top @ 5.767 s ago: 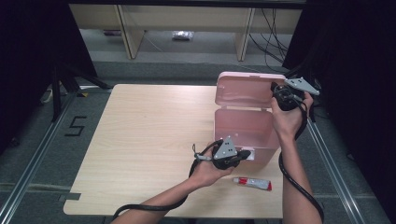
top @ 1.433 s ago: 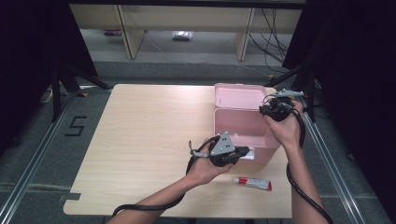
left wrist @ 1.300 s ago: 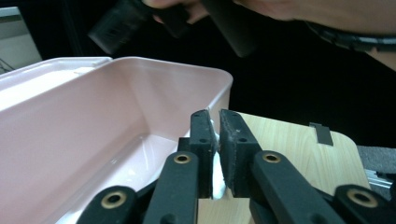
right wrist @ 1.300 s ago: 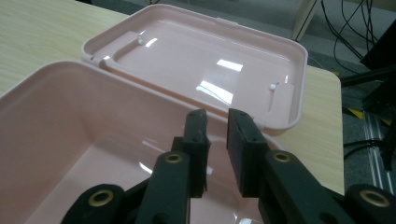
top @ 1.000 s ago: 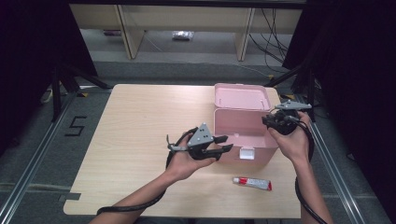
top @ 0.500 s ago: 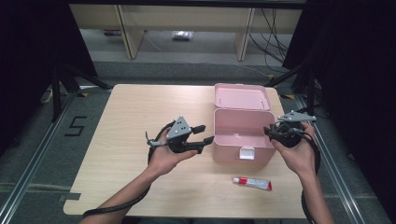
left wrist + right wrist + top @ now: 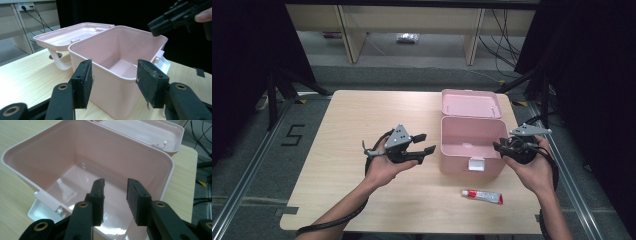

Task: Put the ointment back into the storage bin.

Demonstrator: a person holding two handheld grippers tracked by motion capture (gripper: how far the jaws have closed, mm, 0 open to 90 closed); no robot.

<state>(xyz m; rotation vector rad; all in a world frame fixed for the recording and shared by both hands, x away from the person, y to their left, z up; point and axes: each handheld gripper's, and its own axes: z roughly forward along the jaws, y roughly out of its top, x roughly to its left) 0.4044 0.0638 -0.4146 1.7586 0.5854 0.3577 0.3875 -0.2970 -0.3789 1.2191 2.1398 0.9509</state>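
Both tools are empty with jaws apart: the left tool (image 7: 422, 145) hangs just off the pink box (image 7: 472, 142), the right tool (image 7: 507, 148) at its opposite wall. The box stands open on the bench (image 7: 337, 130), lid (image 7: 471, 103) folded back, nothing inside (so packing looks undone). A small tube (image 7: 482, 196) lies near the right tool by the bench's front edge, with bare bench beyond the left tool.

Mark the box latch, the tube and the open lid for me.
box latch (image 7: 476, 164), high view, on the white flap hanging at the front wall of the box.
tube (image 7: 482, 196), high view, on the middle of its white body.
open lid (image 7: 470, 103), high view, on its inner face, laid back behind the box.
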